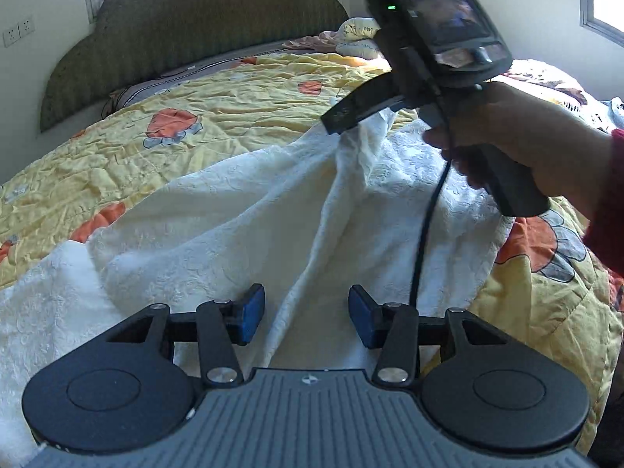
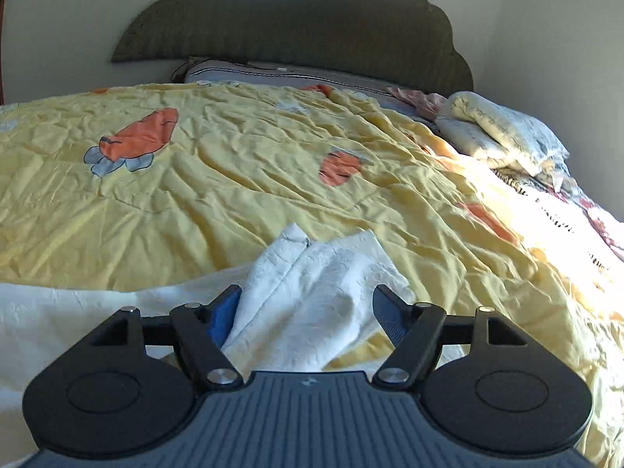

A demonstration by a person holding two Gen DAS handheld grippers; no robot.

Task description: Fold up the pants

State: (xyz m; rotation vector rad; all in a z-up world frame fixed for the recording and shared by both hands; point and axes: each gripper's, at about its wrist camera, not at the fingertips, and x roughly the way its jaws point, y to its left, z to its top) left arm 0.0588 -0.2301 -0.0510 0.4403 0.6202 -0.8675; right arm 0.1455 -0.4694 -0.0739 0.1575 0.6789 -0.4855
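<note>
White textured pants lie spread on a yellow quilt. My left gripper is open, low over the pants, with a raised ridge of cloth running between its blue pads. In the left wrist view my right gripper, held by a hand, lifts an end of the pants off the bed. In the right wrist view the right gripper stands wide open, with the bunched end of the pants draped between its fingers and resting against the left blue pad.
The yellow quilt with orange carrot prints covers the bed. A dark scalloped headboard stands at the far end. Folded bedding is piled at the far right. A cable hangs from the right gripper.
</note>
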